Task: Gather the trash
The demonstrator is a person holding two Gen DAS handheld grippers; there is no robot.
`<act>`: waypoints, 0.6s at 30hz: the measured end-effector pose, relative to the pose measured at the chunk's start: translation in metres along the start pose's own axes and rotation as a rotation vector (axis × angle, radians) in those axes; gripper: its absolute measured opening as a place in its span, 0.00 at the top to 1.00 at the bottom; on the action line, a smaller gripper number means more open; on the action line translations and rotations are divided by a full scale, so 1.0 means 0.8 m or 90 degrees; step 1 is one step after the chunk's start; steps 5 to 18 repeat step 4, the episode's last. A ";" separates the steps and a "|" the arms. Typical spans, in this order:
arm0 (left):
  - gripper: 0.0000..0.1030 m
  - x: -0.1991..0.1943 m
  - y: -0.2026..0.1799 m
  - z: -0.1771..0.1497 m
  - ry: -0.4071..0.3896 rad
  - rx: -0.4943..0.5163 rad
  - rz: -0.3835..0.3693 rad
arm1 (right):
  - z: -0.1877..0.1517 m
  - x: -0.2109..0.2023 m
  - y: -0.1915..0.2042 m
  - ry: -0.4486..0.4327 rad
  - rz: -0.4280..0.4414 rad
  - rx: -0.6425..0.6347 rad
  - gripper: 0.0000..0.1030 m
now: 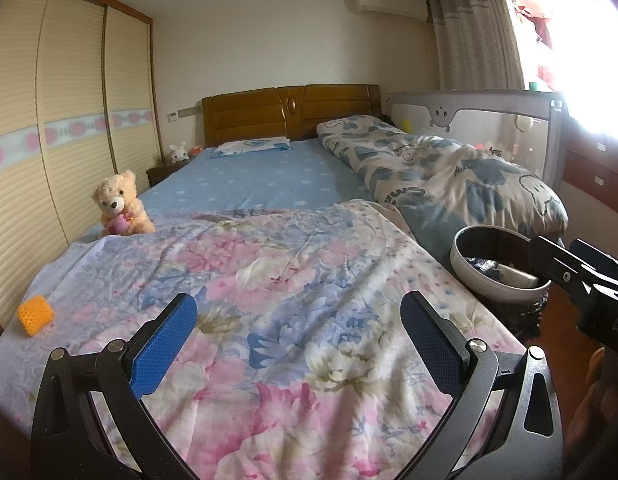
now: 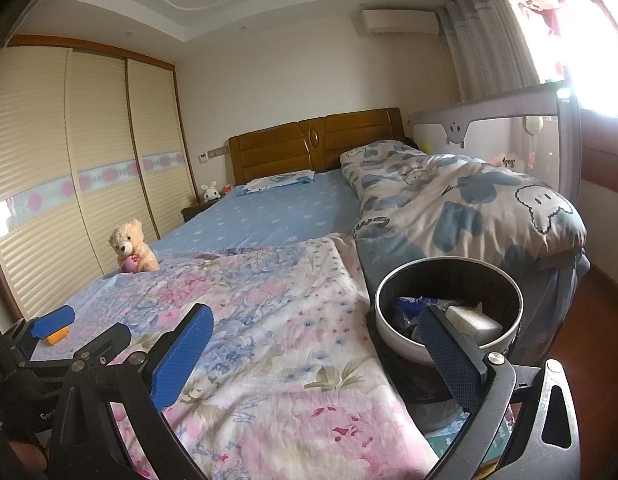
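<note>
Now both grippers hang over the foot of a bed covered by a flowered quilt. The left gripper has its blue-padded fingers spread wide apart with nothing between them, only the quilt below. The right gripper is also spread wide and holds nothing; its right finger overlaps the near rim of the trash bin in the right wrist view.

The round bin stands just beside the bed's right edge, and inside it lie a crumpled blue wrapper and a pale boxy piece of trash. A small orange object rests on the quilt near the left edge, close to the left gripper. A teddy bear sits farther up the left side, and a rolled blue-and-white duvet lies along the right.
</note>
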State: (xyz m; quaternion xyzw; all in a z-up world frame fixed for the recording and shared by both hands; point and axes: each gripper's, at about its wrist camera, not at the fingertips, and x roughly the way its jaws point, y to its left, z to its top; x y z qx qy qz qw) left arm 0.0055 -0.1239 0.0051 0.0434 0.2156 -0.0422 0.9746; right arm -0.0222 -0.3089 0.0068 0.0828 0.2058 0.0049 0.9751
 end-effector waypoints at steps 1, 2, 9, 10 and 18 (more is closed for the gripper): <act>0.00 0.001 -0.001 -0.001 0.001 0.000 0.000 | -0.001 0.001 0.001 0.002 0.000 0.001 0.00; 0.00 0.002 -0.001 -0.002 0.003 0.000 0.000 | -0.002 0.001 0.003 0.003 0.000 0.002 0.00; 0.00 0.005 -0.001 -0.004 0.008 -0.002 -0.002 | -0.003 0.002 0.004 0.007 0.000 0.004 0.00; 0.00 0.005 -0.001 -0.004 0.008 -0.002 -0.002 | -0.003 0.002 0.004 0.007 0.000 0.004 0.00; 0.00 0.005 -0.001 -0.004 0.008 -0.002 -0.002 | -0.003 0.002 0.004 0.007 0.000 0.004 0.00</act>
